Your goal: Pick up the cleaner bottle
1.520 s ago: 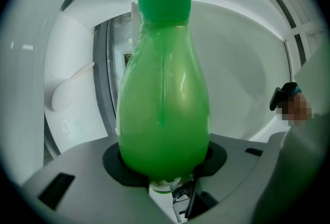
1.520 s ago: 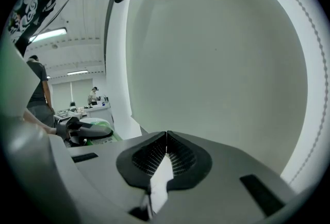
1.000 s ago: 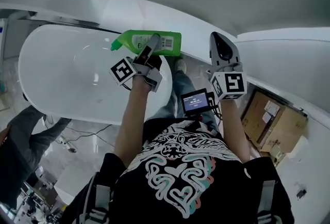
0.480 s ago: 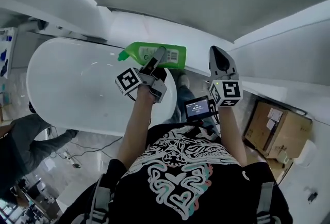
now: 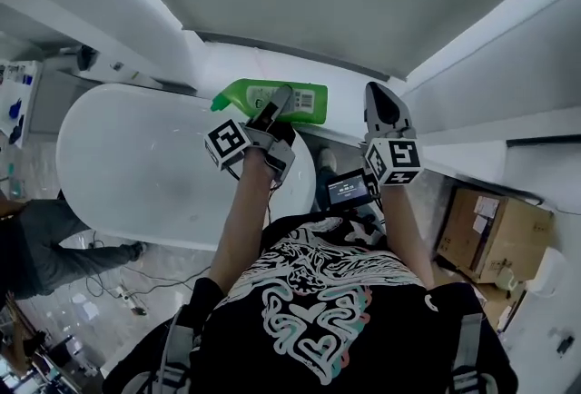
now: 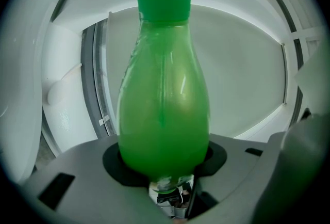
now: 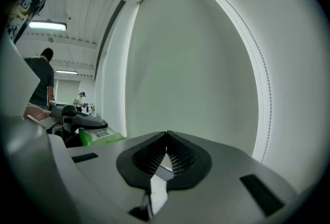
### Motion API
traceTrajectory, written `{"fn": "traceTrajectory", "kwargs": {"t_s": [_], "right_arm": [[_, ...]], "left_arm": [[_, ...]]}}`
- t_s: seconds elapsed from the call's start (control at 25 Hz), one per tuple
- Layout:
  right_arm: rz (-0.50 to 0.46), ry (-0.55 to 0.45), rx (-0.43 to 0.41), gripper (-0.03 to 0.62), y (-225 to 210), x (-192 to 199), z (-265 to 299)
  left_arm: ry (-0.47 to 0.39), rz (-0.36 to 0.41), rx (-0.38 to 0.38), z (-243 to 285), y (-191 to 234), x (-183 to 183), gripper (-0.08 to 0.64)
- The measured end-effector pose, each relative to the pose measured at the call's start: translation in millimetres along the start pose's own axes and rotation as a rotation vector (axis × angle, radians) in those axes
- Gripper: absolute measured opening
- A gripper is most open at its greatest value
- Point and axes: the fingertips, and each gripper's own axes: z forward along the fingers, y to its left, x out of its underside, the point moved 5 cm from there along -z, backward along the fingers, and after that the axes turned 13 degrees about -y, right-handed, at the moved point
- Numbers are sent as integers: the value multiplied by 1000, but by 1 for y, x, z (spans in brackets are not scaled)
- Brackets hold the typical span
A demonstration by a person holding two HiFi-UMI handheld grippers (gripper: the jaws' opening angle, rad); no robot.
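Step in hand: the lift stage of the pick-up, judged from the grip. The left claw [image 5: 280, 102] is clamped across the belly of the cleaner bottle [image 5: 238, 96], jaws standing fairly wide because the green body fills the gap between them. In the left gripper view the body sits seated in the dark pads with the cap pointing away from the camera. The bottle sits at the right-hand end of the bathtub [image 5: 109, 156], at its far rim close to the white wall [image 5: 272, 56], with the cap turned toward the tub's middle. No support is visible touching it in either view, so it appears to be off its resting place, though contact on its far side cannot be ruled out. The right claw [image 5: 383, 94] is beyond the tub's right-hand end, apart from the bottle, with its 2 jaws together and nothing between them. It faces only a plain white surface. Pose: both forearms reach forward side by side from the torso, the left one crossing the tub's near rim and the right one outside the tub. The left claw points roughly level and the right tips slightly down. A small screen [image 5: 347, 190] sits between the 2 forearms. Next move, as a judgement: keep the clamp firm and carry the bottle clear of the tub rim and wall — the smooth rounded plastic could slip or swing if the grip slackens.
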Motion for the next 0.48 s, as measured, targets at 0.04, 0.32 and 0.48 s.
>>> {"fn": "traceTrajectory", "kwargs": {"t_s": [0.04, 0.32, 0.48], "right_arm": [[1, -6, 1, 28, 0, -2, 0], [15, -35, 18, 27, -4, -6, -3], [9, -34, 16, 26, -4, -6, -1]], "left_arm": [[-1, -1, 5, 0, -4, 0, 199], [15, 13, 26, 2, -17, 0, 199], [20, 15, 42, 4, -22, 0, 199]]}}
